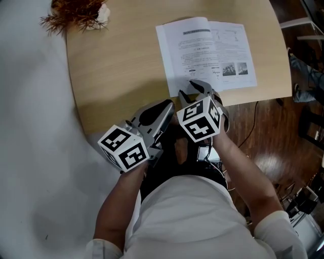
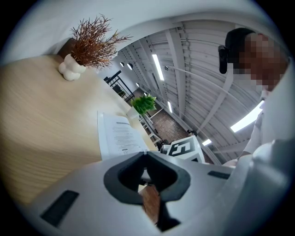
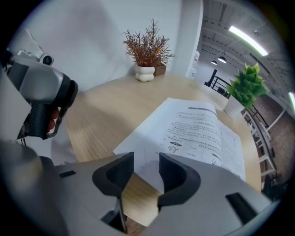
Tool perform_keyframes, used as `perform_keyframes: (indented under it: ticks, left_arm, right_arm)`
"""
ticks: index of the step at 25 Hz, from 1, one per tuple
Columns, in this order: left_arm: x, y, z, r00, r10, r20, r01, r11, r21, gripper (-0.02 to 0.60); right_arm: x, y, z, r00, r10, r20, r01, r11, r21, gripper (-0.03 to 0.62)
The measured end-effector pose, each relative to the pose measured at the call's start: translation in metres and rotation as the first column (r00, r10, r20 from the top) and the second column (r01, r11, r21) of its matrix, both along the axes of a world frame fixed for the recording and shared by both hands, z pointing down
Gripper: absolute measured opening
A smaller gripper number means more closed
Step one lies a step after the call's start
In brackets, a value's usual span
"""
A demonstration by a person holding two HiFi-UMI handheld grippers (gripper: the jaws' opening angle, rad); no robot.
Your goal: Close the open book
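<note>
The open book (image 1: 205,53) lies flat on the round wooden table (image 1: 116,76), white printed pages up, near the table's front edge. My right gripper (image 1: 194,90) hangs tilted down over the book's near left corner; in the right gripper view the right gripper (image 3: 146,161) is open, and the book (image 3: 193,133) shows through the gap, with no pad touching it. My left gripper (image 1: 167,106) hovers to the left, just off the table's front edge. In the left gripper view the left gripper (image 2: 144,156) has its tips together with nothing held, and the book (image 2: 119,136) lies ahead.
A dried brown plant in a white vase (image 1: 76,12) stands at the table's far left edge. A green plant in a white pot (image 3: 246,87) sits beyond the book. Dark wooden floor (image 1: 273,131) lies to the right, and the person's body is close behind both grippers.
</note>
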State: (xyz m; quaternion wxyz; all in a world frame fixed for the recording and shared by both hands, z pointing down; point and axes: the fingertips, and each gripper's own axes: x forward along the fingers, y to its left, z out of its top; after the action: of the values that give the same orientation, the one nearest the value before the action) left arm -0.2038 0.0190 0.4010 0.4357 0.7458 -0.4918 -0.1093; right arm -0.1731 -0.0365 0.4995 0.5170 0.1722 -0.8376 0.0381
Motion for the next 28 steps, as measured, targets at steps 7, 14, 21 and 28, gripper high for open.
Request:
perform_keyframes:
  ticks: [7,14,21,28]
  left_arm:
    - [-0.004,0.003,0.002,1.000,-0.004,-0.010,0.003,1.000,-0.005,-0.002]
    - [-0.001,0.001,0.001,1.000,0.013,-0.017,-0.013,1.000,0.007,-0.002]
    - [0.001,-0.003,0.000,1.000,0.017,-0.025,-0.017,1.000,0.016,-0.002]
    - [0.002,-0.002,0.004,0.999,0.009,-0.035,-0.009,1.000,0.000,-0.002]
  right_arm:
    - [-0.002,-0.009,-0.011,0.999,0.039,-0.003,-0.039,0.998,0.049,0.152]
    - [0.004,-0.016,-0.021,0.997,0.078,-0.015,-0.077,0.993,0.093,0.150]
    - [0.017,-0.021,0.001,0.991,0.078,-0.107,-0.068,0.993,0.093,0.150]
    - [0.012,-0.010,0.010,0.994,0.099,-0.044,-0.102,0.993,-0.061,0.017]
